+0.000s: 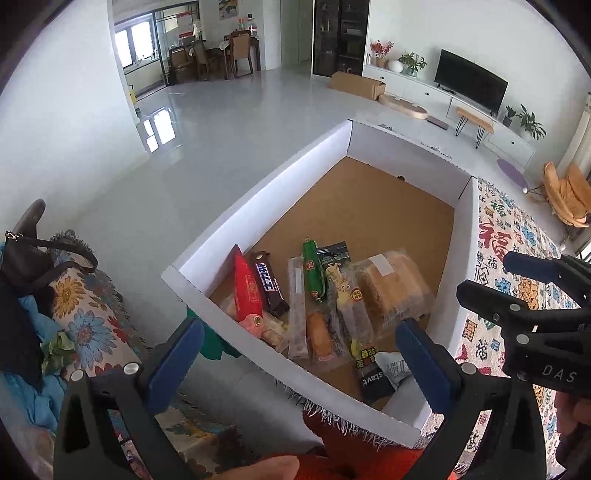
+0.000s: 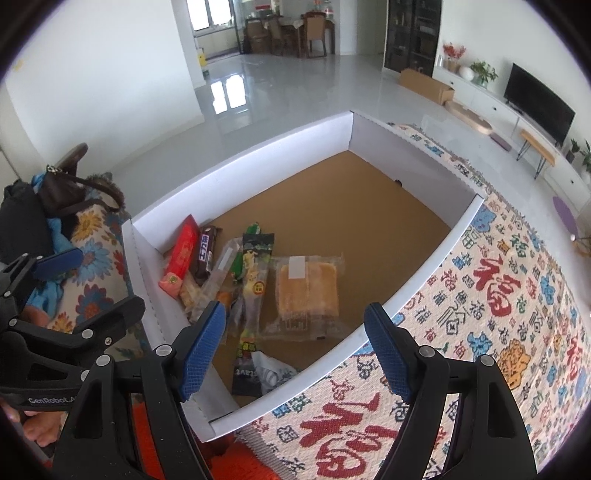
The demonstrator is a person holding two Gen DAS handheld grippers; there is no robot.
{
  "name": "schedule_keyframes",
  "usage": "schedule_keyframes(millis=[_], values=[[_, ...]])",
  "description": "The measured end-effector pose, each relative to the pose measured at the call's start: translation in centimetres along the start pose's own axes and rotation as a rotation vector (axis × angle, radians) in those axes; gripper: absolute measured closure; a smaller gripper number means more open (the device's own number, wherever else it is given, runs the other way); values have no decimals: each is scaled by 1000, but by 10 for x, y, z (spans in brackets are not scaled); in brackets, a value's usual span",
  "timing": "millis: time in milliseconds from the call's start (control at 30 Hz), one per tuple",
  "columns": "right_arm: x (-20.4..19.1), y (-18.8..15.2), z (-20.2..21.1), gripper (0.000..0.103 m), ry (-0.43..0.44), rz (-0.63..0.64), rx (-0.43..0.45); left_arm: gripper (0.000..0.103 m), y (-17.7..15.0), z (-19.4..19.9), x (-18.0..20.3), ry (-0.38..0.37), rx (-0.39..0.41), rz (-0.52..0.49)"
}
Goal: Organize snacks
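I am holding both the left gripper (image 1: 299,354) and right gripper (image 2: 295,350) spread apart, empty, above the white-walled cardboard box (image 2: 258,155) of wrapped snacks (image 2: 255,280).

A patterned woven rug (image 2: 498,295) with red and blue characters spreads right of the tool, and a floral throw (image 1: 85,317) with a dark handbag (image 1: 26,254) on it lies to its left. Far ahead stand a dining table with chairs (image 2: 295,31) and, to the right, a television (image 1: 469,79) on a white cabinet (image 1: 413,86). A cardboard carton (image 1: 356,85) lies on the glossy floor (image 1: 229,122) near what seems a dark glass cabinet (image 1: 340,35).
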State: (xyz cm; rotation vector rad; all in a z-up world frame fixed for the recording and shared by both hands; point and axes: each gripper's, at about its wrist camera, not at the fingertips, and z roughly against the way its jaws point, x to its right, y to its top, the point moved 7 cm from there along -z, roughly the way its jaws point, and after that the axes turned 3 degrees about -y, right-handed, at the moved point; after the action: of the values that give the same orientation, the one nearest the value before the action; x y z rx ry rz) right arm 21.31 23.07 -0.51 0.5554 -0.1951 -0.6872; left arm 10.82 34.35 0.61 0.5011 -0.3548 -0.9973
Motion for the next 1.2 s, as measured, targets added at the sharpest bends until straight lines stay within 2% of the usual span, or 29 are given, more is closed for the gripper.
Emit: schedule_keyframes(millis=[167,300,600,900,1200], values=[[2,2,2,23,8,-30,-14,0,12,13,-7,1,-6,-55],[-1,8,10,23,6,-6,-2,0,21,17,-13,-6,2,-44],[0,3,1,23,13,-20,-124,0,17,-5,-16,22,-51,4],[-4,12,13,23,-19,-1,-117,0,18,-1,-17,-8,-81,48],[-3,15,18,23,-26,4,-115,0,22,5,-10,-32,-79,38]])
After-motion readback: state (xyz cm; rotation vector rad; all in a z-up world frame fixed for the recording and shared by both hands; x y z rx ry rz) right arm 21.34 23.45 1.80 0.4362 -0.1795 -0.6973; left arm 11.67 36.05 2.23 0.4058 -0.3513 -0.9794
